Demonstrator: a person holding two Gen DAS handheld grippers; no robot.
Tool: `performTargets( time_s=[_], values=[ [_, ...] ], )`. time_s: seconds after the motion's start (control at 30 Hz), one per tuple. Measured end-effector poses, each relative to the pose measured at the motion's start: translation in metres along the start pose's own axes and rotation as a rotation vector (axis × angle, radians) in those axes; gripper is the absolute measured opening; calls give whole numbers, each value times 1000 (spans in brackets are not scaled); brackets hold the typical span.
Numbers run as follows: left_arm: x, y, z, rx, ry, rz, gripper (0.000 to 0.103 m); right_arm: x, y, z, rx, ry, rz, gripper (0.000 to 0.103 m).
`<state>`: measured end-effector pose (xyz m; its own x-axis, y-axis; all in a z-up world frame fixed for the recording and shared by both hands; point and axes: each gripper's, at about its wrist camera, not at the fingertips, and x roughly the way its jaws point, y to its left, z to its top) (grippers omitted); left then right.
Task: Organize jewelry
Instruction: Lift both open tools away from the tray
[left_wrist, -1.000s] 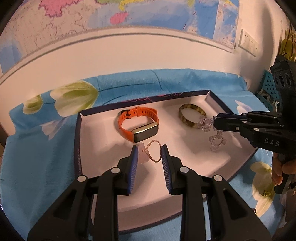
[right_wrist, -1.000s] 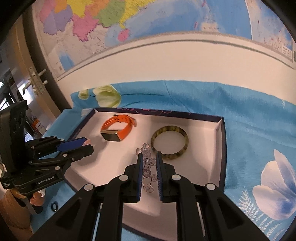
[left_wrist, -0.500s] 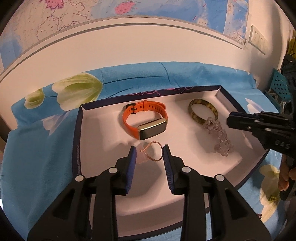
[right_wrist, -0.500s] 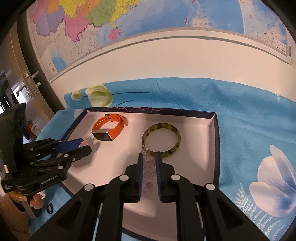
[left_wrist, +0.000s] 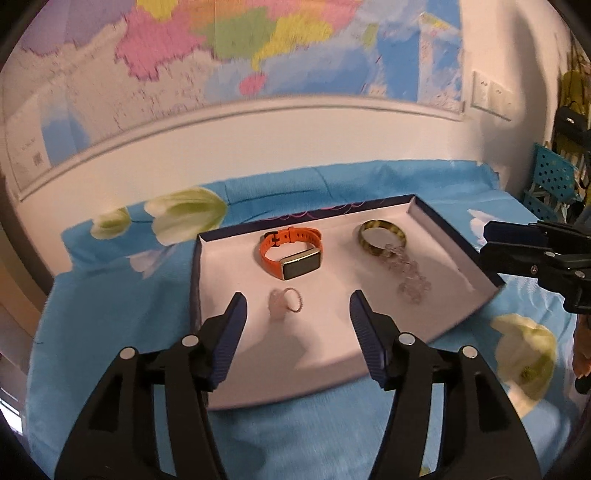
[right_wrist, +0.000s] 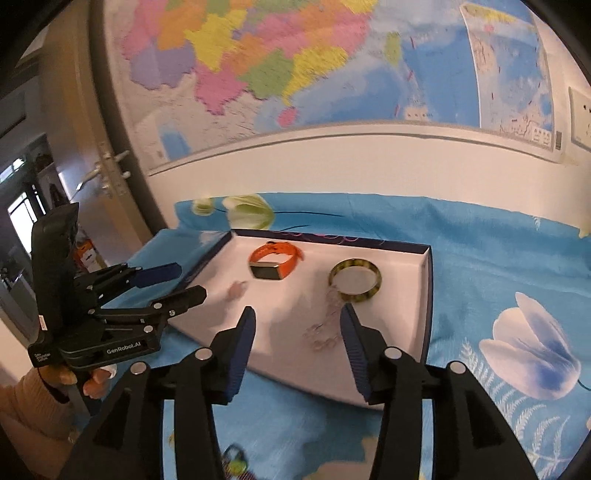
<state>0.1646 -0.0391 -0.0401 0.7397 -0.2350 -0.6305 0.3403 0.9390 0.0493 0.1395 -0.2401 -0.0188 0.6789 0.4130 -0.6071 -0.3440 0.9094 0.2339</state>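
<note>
A white tray with a dark blue rim (left_wrist: 458, 245) (right_wrist: 428, 280) lies on the blue flowered cloth. In it lie an orange smart band (left_wrist: 290, 251) (right_wrist: 275, 260), a tortoiseshell bangle (left_wrist: 382, 236) (right_wrist: 355, 280), a clear bead bracelet (left_wrist: 408, 275) (right_wrist: 327, 325) and a thin pink chain bracelet (left_wrist: 286, 301) (right_wrist: 236, 290). My left gripper (left_wrist: 297, 314) is open and empty, pulled back near the tray's front edge. My right gripper (right_wrist: 297, 332) is open and empty above the tray's front, close to the bead bracelet.
The blue cloth (left_wrist: 110, 314) covers the table up to a white wall with a map (right_wrist: 295, 66). A door (right_wrist: 107, 147) stands at the left. A blue perforated basket (left_wrist: 550, 184) stands at the far right. A small dark item (right_wrist: 232, 456) lies on the cloth in front.
Both grippers have opened wide and drawn back from the tray. The bead bracelet and the pink chain bracelet now lie released in the tray.
</note>
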Motion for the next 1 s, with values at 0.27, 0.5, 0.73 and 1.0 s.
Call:
performTargets(
  time_s=[0.27,0.5,0.73,1.0],
  values=[
    [-43,-8,-28,17,-36,-46,60,-28,15,-39,-57,39,21,49],
    [-55,-24,-55,58,-16,-77,60,-29,27,-78,-86,133,37,49],
    [-63,-32,-84,75,13,-102,60,-25,42,-103,-126,200,43,49],
    [-69,-28,-99,72,29,-99,60,-17,46,-111,-130,226,29,50]
  ],
)
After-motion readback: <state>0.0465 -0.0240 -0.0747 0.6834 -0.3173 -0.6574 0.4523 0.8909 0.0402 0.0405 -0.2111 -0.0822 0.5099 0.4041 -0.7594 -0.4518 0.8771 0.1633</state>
